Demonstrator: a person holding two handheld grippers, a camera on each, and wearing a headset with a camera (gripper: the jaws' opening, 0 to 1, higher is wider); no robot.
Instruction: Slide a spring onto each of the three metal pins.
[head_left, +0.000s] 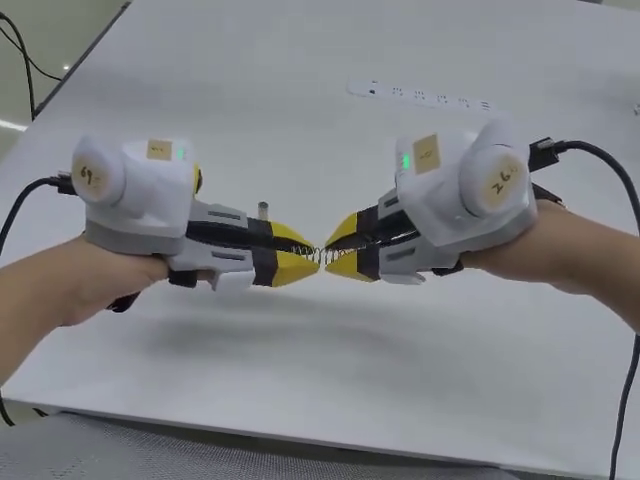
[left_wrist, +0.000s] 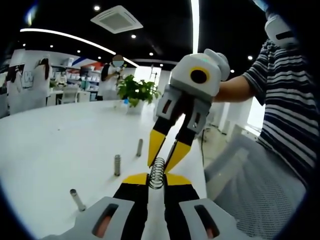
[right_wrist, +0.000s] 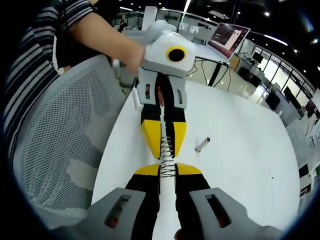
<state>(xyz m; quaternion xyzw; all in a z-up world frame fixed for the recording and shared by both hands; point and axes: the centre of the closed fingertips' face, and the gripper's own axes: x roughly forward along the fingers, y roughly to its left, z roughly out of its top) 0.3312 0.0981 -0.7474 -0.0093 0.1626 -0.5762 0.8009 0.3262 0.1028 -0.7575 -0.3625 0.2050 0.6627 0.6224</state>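
Spring gripped at both ends, centre of the head view.
The left gripper (left_wrist: 156, 179) and right gripper (right_wrist: 167, 170) both clench the spring (head_left: 320, 257) above the table (head_left: 400, 380); metal pins (left_wrist: 117, 165) sit at lower left of the left gripper view.

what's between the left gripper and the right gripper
a small coiled metal spring, its ends in both pairs of jaws, clear in the head view

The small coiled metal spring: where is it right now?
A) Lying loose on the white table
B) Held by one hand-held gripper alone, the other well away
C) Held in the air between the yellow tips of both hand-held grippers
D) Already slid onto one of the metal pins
C: the small coiled metal spring bridges the tips of the left hand-held gripper and the right hand-held gripper, above the table.
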